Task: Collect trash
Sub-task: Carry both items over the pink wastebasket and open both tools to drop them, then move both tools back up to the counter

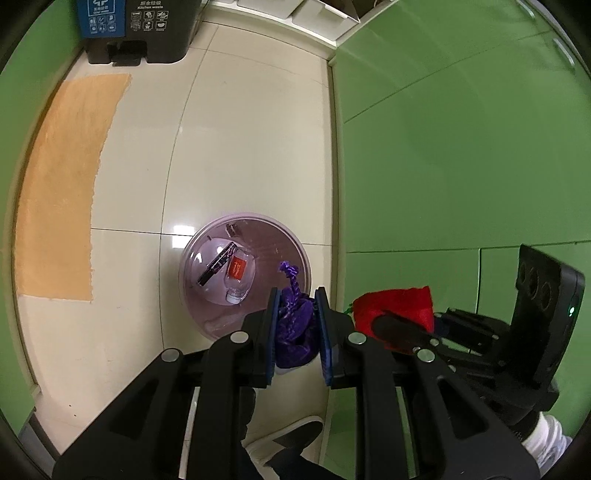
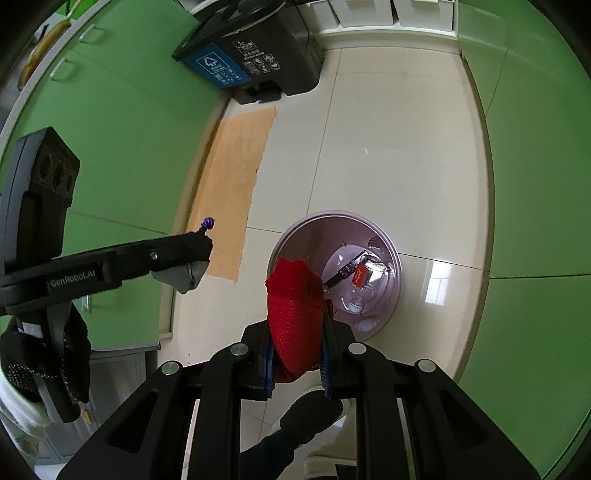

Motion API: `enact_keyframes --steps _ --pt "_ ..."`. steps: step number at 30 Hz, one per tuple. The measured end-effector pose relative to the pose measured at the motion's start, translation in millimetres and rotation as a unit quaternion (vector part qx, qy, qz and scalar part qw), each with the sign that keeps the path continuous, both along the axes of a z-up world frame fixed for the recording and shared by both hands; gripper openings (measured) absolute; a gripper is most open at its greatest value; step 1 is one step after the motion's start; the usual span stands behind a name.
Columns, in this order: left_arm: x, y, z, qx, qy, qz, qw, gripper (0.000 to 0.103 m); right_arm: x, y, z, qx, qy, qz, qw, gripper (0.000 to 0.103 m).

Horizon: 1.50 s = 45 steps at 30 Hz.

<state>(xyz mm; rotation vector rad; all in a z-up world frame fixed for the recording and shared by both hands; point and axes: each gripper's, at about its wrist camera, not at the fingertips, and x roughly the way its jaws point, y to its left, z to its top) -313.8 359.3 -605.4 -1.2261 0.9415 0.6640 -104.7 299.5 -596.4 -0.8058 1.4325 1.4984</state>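
Note:
My left gripper (image 1: pixel 297 321) is shut on a purple drawstring pouch (image 1: pixel 295 332) and holds it over the near rim of a pale purple waste bin (image 1: pixel 207 321) on the floor. My right gripper (image 2: pixel 297 325) is shut on a red mesh pouch (image 2: pixel 293 314), also held above the bin (image 2: pixel 391 295); that pouch shows in the left wrist view (image 1: pixel 399 302) too. Inside the bin lie a small clear bottle with a red label (image 1: pixel 238 275) and a dark wrapper (image 1: pixel 216 267). The left gripper shows from the side in the right wrist view (image 2: pixel 201 251).
A black two-compartment sorting bin (image 1: pixel 136 33) stands at the far end of the tiled floor; it also shows in the right wrist view (image 2: pixel 255 62). An orange mat (image 1: pixel 62 184) lies on the left. Green cabinet fronts (image 1: pixel 461 147) line both sides.

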Motion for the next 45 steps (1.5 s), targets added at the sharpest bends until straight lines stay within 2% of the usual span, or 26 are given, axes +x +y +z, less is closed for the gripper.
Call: enact_keyframes --steps 2,4,5,6,7,9,10,11,12,13,16,22,27,31,35,41,45 --pt "-0.3 0.7 0.7 0.003 0.0 0.001 1.0 0.022 0.1 1.7 -2.5 -0.001 0.001 0.001 1.0 0.021" --pt "-0.6 2.4 1.6 0.004 0.001 0.004 1.0 0.033 2.7 2.8 -4.9 -0.002 -0.002 0.0 1.0 0.024" --pt "-0.8 3.3 1.7 0.005 -0.001 0.006 1.0 0.046 3.4 3.0 -5.3 -0.001 -0.003 -0.002 1.0 0.025" --pt "-1.1 4.0 1.3 0.005 -0.003 0.008 0.9999 0.065 3.5 2.9 -6.2 -0.001 -0.004 -0.004 1.0 0.026" --pt "-2.0 4.8 1.8 0.008 -0.007 0.01 0.9999 0.073 4.5 2.6 -7.1 -0.001 -0.005 -0.006 1.0 0.03" --pt "-3.1 6.0 1.0 0.007 -0.014 0.012 0.9998 0.09 4.8 0.8 -10.5 -0.003 -0.006 -0.007 1.0 0.044" --pt "-3.0 5.8 0.3 0.003 -0.016 0.013 0.9998 0.093 5.2 0.5 -12.0 -0.003 -0.005 -0.008 1.0 0.062" --pt "-3.4 5.4 -0.5 -0.001 -0.02 0.017 0.9997 0.097 5.9 -0.5 -12.5 -0.002 -0.005 -0.009 1.0 0.075" --pt "-3.3 5.5 -1.3 -0.002 -0.021 0.019 0.9996 0.098 6.8 -1.6 -13.2 0.001 -0.006 -0.011 1.0 0.08" --pt "-3.5 5.0 -1.6 -0.003 -0.02 0.022 0.9996 0.1 7.9 -2.3 -13.4 0.002 -0.007 -0.012 1.0 0.084" --pt "-3.2 3.8 -2.4 -0.007 -0.017 0.027 0.9995 0.1 12.7 -5.9 -14.3 -0.001 -0.008 -0.019 1.0 0.088" --pt "-3.0 0.0 7.8 -0.008 -0.014 0.026 0.9995 0.1 14.5 -12.3 -7.0 -0.001 -0.01 -0.019 1.0 0.09" --pt "-3.5 -4.1 30.0 -0.003 -0.013 0.027 0.9996 0.1 17.2 -19.9 17.0 0.004 -0.012 -0.026 1.0 0.09" --pt "-6.6 -10.8 70.6 0.009 -0.011 0.026 0.9996 0.1 18.2 -25.3 61.4 0.017 -0.018 -0.029 0.999 0.09" --pt "-10.3 -20.9 122.9 0.032 -0.007 0.02 0.9993 0.1 20.5 -34.4 114.7 0.036 -0.02 -0.04 0.998 0.091" --pt "-15.9 -38.0 218.5 0.075 -0.001 0.007 0.9971 0.1 24.4 -52.7 213.6 0.076 -0.022 -0.064 0.995 0.092" --pt "-15.3 -52.7 292.4 0.119 0.001 -0.007 0.9929 0.1 26.2 -70.1 285.5 0.109 -0.029 -0.075 0.991 0.094"
